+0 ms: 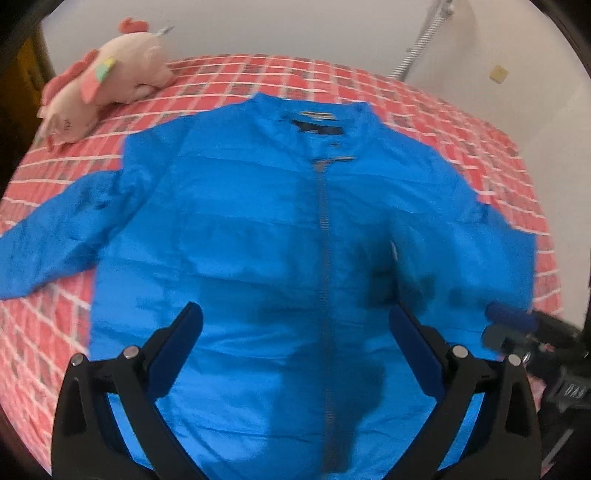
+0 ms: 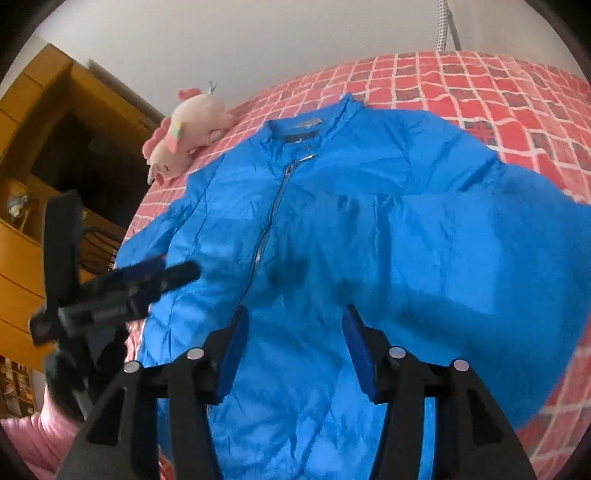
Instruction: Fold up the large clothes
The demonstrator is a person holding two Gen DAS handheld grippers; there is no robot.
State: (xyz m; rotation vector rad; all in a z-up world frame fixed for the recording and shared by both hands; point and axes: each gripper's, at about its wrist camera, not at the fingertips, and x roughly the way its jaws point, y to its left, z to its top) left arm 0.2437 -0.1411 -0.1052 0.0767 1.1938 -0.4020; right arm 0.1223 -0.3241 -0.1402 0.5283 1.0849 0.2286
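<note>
A bright blue zip-up jacket lies spread flat, front up, on a bed with a red checked cover; its collar points away and both sleeves lie out to the sides. My left gripper is open and empty, hovering above the jacket's lower front near the zipper. My right gripper is open and empty above the jacket at its lower hem. The right gripper also shows in the left wrist view at the right edge. The left gripper shows blurred in the right wrist view at the left.
A pink plush toy lies on the bed's far left corner beside the jacket's shoulder; it also shows in the right wrist view. A wooden shelf unit stands left of the bed. A white wall runs behind the bed.
</note>
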